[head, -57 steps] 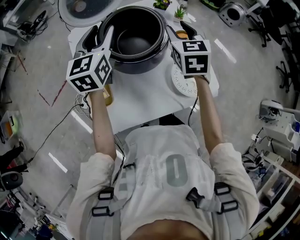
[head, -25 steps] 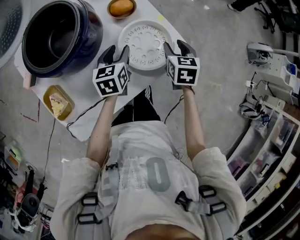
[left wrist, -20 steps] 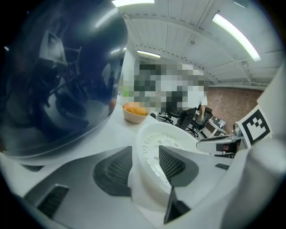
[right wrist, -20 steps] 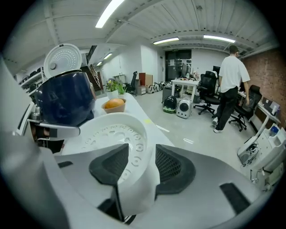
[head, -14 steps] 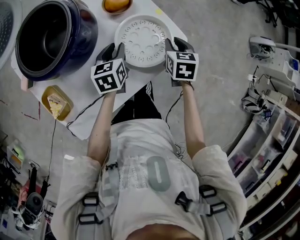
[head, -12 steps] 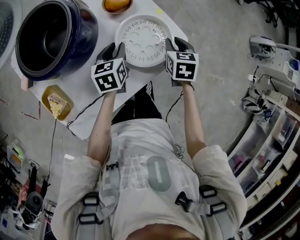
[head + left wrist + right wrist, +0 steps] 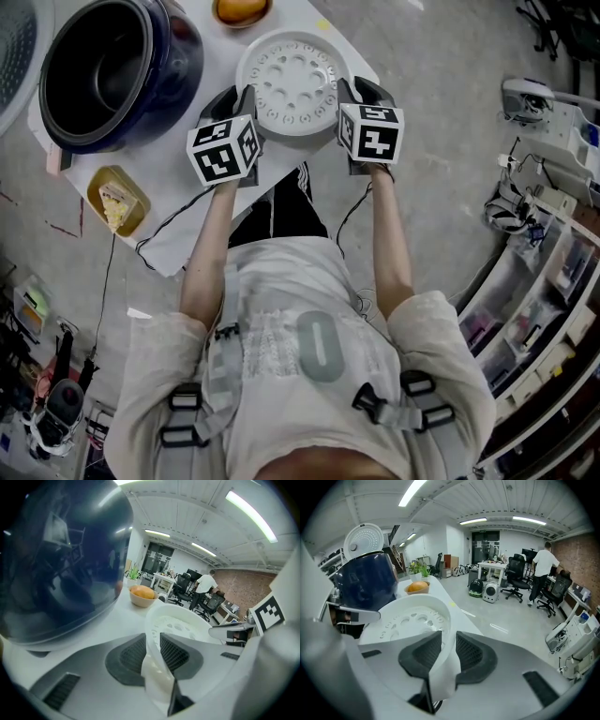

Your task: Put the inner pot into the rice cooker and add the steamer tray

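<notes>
The white round steamer tray (image 7: 293, 84) lies on the white table (image 7: 187, 178), perforated floor up. My left gripper (image 7: 238, 99) is shut on its left rim; the wall stands pinched between the ribbed pads (image 7: 132, 654). My right gripper (image 7: 360, 94) is shut on the right rim in the same way (image 7: 445, 651). Both pairs of jaws have just been closing onto that rim. The dark blue rice cooker (image 7: 178, 56) stands at the upper left, lid up, with the dark inner pot (image 7: 98, 70) inside it. The tray (image 7: 185, 623) (image 7: 410, 616) spans between the grippers.
A small bowl holding an orange (image 7: 242, 9) sits beyond the tray. A yellow dish with food (image 7: 117, 199) lies near the table's left edge. A cable (image 7: 164, 230) hangs off the front. The cooker's raised lid (image 7: 363, 538) stands behind. Office chairs and a person are far off.
Both grippers left the cooker, came to the tray's two sides, and their jaws narrowed onto its rim. In the last half second little else has shifted.
</notes>
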`<state>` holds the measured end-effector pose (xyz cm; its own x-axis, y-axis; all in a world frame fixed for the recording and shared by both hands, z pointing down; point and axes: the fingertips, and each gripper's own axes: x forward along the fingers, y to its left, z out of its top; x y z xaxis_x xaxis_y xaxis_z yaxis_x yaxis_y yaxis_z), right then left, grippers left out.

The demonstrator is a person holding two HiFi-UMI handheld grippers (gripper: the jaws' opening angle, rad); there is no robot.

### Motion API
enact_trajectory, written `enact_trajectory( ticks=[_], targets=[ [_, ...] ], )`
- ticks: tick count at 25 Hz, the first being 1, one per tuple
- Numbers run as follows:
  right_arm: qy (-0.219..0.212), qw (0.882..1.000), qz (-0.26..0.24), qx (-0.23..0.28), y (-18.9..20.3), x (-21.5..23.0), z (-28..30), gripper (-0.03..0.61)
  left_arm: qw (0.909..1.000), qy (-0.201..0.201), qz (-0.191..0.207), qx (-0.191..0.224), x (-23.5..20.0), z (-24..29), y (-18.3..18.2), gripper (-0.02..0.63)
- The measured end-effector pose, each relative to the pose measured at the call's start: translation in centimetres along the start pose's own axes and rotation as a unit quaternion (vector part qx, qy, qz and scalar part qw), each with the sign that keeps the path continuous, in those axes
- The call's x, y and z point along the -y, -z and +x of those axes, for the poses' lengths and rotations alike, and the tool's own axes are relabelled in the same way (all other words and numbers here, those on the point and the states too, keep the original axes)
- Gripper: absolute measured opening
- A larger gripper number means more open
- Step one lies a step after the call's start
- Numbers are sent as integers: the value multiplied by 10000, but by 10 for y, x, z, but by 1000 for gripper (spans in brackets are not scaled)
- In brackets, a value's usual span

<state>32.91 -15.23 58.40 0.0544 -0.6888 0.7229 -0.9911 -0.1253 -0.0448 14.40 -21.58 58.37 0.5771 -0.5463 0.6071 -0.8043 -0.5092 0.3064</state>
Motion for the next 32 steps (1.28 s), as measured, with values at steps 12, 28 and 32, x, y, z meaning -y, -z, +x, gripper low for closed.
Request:
enact_trajectory(
  ticks=[12, 28, 32],
  targets=[
    [165, 9954, -118, 937, -67, -9, -53, 104, 9948, 173, 526, 856, 16, -41, -72, 103],
    [-158, 9679, -759, 2390, -208, -86, -160, 103, 9686, -125, 658, 2392, 2, -178, -199, 103],
    [-571, 9621, -842, 2530, -241, -121, -159, 107, 9610, -483, 626, 2652, -23, -209, -231, 100]
  ],
)
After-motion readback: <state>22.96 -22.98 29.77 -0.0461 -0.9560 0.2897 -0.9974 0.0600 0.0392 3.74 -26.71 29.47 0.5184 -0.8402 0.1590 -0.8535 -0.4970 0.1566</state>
